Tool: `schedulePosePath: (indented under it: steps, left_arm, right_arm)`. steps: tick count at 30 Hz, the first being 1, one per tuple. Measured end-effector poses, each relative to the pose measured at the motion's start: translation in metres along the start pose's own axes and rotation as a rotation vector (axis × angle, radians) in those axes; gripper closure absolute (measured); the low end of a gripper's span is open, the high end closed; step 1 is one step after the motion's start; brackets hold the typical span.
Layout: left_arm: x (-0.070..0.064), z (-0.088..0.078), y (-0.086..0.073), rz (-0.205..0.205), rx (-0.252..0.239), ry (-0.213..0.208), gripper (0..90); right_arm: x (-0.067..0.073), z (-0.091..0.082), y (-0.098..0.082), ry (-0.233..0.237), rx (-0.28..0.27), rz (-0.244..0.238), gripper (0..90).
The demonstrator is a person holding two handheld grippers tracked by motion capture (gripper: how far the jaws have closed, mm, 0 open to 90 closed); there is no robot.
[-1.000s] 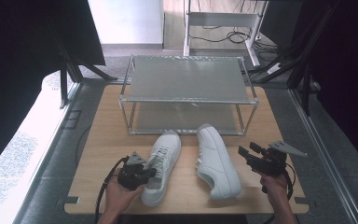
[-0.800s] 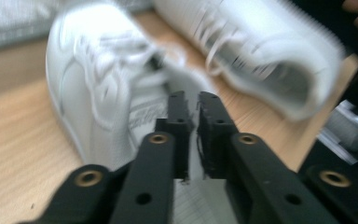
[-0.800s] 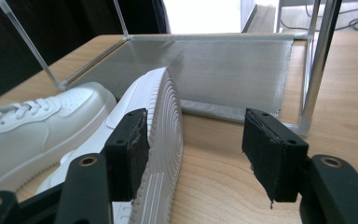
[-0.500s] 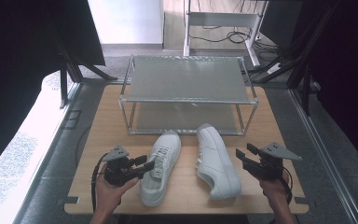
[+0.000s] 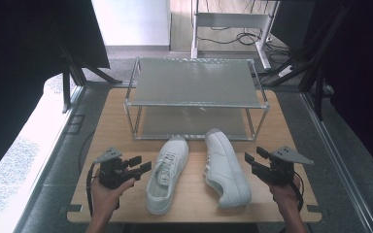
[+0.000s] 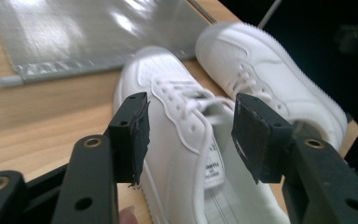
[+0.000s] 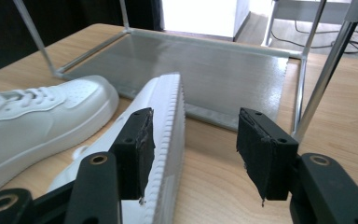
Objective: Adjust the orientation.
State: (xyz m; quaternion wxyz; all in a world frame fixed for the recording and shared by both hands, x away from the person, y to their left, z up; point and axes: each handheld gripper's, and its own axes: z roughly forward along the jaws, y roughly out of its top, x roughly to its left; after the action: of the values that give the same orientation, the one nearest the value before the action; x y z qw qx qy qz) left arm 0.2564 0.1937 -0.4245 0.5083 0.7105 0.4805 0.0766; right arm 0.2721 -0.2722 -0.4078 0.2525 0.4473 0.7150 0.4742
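Lying tipped on its side, the right shoe (image 5: 226,167) shows sole in the right gripper view; both grippers, left (image 5: 138,165) and right (image 5: 255,158), gape wide, empty.

Black two-jaw tongs (image 5: 142,166) with brass-ringed screw holes, grey three-cornered top plates, trailing black cables.

A small label on the tongue of the left shoe (image 6: 200,154) is showing dark print — too small and blurred to make out. Nothing else on the shoes, the rack or the tabletop is carrying readable text.
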Motion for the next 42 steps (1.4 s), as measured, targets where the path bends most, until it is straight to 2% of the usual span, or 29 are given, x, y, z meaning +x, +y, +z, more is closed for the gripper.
schedulePosePath:
  steps: [5, 7, 8, 10, 13, 14, 16, 18, 19, 20, 21, 22, 23, 25, 26, 28, 29, 30, 31, 37, 40, 42]
  left_arm:
    - [0.004, -0.003, 0.0, -0.032, -0.001, 0.033, 45.1]
    - [0.002, -0.006, 0.001, -0.031, -0.019, 0.041, 43.7]
    - [0.0, -0.009, 0.003, -0.021, -0.038, 0.046, 41.3]
    - [-0.002, -0.011, 0.004, -0.014, -0.046, 0.048, 40.2]
    - [-0.001, -0.012, 0.004, -0.008, -0.045, 0.047, 38.8]
    - [-0.001, -0.011, 0.003, -0.004, -0.04, 0.049, 38.6]
    - [-0.001, -0.01, 0.003, -0.004, -0.034, 0.049, 38.2]
    - [-0.004, -0.01, 0.004, 0.003, -0.035, 0.039, 37.0]
    - [-0.004, -0.01, 0.004, 0.003, -0.035, 0.039, 36.9]
    - [-0.007, -0.011, 0.004, 0.014, -0.037, 0.031, 36.8]
    - [-0.007, -0.011, 0.004, 0.014, -0.037, 0.031, 36.7]
    - [-0.008, -0.009, 0.004, 0.017, -0.033, 0.03, 36.6]
    - [-0.008, -0.008, 0.003, 0.018, -0.028, 0.031, 36.6]
    - [-0.007, -0.006, 0.002, 0.011, -0.021, 0.034, 36.6]
    - [-0.006, -0.005, 0.002, 0.006, -0.017, 0.035, 36.6]
    - [-0.005, -0.003, 0.001, -0.005, -0.011, 0.036, 36.6]
    - [-0.004, -0.002, 0.0, -0.009, -0.009, 0.037, 36.6]
    - [-0.004, -0.002, 0.0, -0.012, -0.007, 0.038, 36.5]
    - [-0.004, -0.002, 0.0, -0.012, -0.007, 0.039, 36.6]
    - [-0.003, -0.002, -0.001, -0.017, -0.003, 0.04, 36.2]
    - [-0.002, -0.001, -0.001, -0.023, 0.004, 0.041, 36.2]
    - [-0.002, -0.001, -0.002, -0.028, 0.004, 0.051, 36.2]
  right_arm:
    - [0.004, -0.005, -0.006, 0.024, 0.0, -0.006, 47.2]
    - [0.008, -0.005, -0.005, 0.037, 0.004, -0.027, 48.0]
    - [0.015, -0.005, -0.003, 0.061, 0.004, -0.055, 50.6]
    - [0.018, -0.005, -0.002, 0.069, 0.006, -0.066, 51.9]
    - [0.033, -0.002, 0.002, 0.132, 0.029, -0.112, 58.4]
    - [0.042, 0.001, 0.001, 0.146, 0.049, -0.143, 62.4]
    - [0.045, 0.003, 0.001, 0.152, 0.059, -0.155, 64.5]
    - [0.062, 0.012, -0.004, 0.188, 0.116, -0.207, 73.6]
    - [0.062, 0.012, -0.004, 0.188, 0.116, -0.207, 73.6]
    - [0.074, 0.017, -0.008, 0.216, 0.145, -0.244, 76.8]
    - [0.074, 0.017, -0.008, 0.216, 0.145, -0.244, 76.8]
    - [0.086, 0.022, -0.011, 0.237, 0.172, -0.296, 79.7]
    - [0.086, 0.022, -0.011, 0.237, 0.172, -0.296, 79.7]
    - [0.097, 0.029, -0.015, 0.244, 0.201, -0.338, 82.8]
    - [0.104, 0.036, -0.021, 0.237, 0.238, -0.375, 84.6]
    - [0.106, 0.039, -0.023, 0.231, 0.257, -0.391, 84.6]
    - [0.106, 0.044, -0.027, 0.189, 0.288, -0.43, 86.8]
    - [0.106, 0.047, -0.03, 0.181, 0.297, -0.439, 86.9]
    - [0.105, 0.048, -0.032, 0.2, 0.291, -0.411, 87.0]
    - [0.106, 0.048, -0.033, 0.188, 0.296, -0.421, 88.2]
    - [0.102, 0.048, -0.033, 0.179, 0.298, -0.407, 90.0]
    - [0.097, 0.045, -0.032, 0.145, 0.303, -0.392, 90.0]
